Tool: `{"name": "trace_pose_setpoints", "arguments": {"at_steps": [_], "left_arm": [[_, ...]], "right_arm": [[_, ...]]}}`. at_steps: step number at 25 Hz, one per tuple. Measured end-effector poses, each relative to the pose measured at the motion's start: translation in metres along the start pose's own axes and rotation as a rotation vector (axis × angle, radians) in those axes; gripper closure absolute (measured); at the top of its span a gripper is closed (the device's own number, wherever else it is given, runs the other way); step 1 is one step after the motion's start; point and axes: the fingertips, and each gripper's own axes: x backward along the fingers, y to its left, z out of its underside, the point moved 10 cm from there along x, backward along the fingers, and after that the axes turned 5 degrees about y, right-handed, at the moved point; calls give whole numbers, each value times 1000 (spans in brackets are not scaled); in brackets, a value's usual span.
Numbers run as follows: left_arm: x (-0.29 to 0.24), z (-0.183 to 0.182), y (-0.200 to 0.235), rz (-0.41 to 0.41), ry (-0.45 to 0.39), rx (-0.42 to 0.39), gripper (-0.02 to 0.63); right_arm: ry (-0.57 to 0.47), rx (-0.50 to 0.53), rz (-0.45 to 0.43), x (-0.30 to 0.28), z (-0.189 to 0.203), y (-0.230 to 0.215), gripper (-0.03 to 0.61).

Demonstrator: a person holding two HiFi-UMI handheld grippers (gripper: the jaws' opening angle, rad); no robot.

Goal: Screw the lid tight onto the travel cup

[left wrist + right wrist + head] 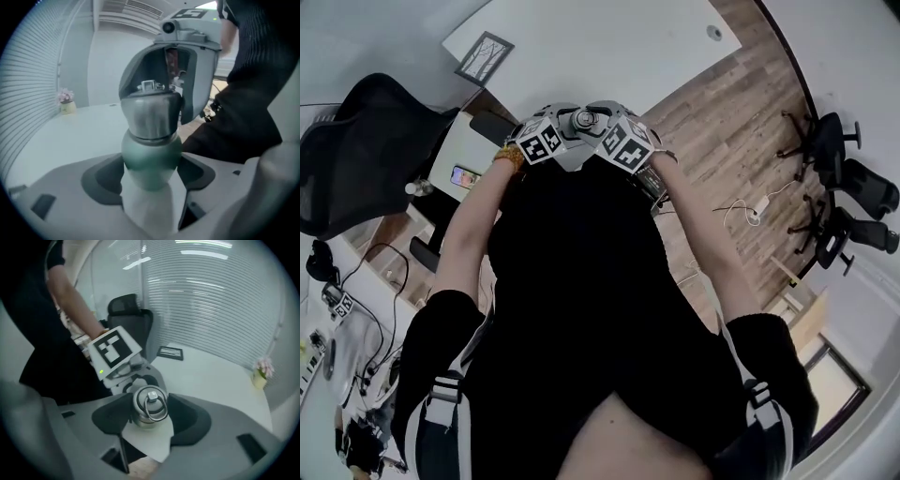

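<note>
One travel cup (151, 159), held up in the air in front of the person's chest, not standing on anything. Left tongs (151, 177) are clamped on its green body just below the steel lid (150, 115), prob to stop it spinning. Right tongs (149, 415) sit opposite, pinched on the lid w/ its ring facing their cam, so rolling that wrist should drive it down the thread, imo. White surface (70, 129) lies far behind, off to the left.

Left tool (151, 176) and right tool (150, 418) meet out front, both clamped.
</note>
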Motion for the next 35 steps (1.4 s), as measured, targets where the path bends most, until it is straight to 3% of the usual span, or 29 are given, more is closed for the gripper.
{"name": "trace_pose_setpoints", "arguments": {"at_steps": [2,4,7,8,10,12,14,16,19,22,27,30,33,35], "left_arm": [[-1,-5,8,110,65,-141,255],[-2,-11,15,196,119,-235,255],[0,-14,19,211,139,-252,250],[2,-13,17,177,127,-228,242],[8,-6,11,77,77,-128,229],[13,2,3,-4,1,53,229],[16,5,-5,-58,-77,221,229],[14,4,-12,-99,-111,276,238],[12,2,-13,-111,-110,261,267],[12,3,-7,-51,-77,201,270],[10,-3,19,180,39,-18,272],[8,-11,31,294,117,-133,270],[9,-12,34,318,152,-139,266],[9,-9,30,270,134,-27,247]], "right_arm": [[4,173,-73,1,2,-2,337],[6,277,-107,0,1,-4,336],[6,304,-102,0,-3,-4,333],[-12,268,-85,2,-3,-4,311],[-86,92,-26,9,-4,-2,259],[-146,-102,73,13,-6,4,259],[-139,-193,169,7,-7,15,259],[-102,-225,262,-1,-6,21,262],[-84,-247,324,-4,-5,19,294],[-94,-185,247,-4,-3,15,301],[-71,215,28,-7,-8,4,304],[-47,359,-81,-8,-15,-3,304],[-55,364,-93,-8,-18,-4,296],[-119,224,-46,-1,-14,-5,291]]}}
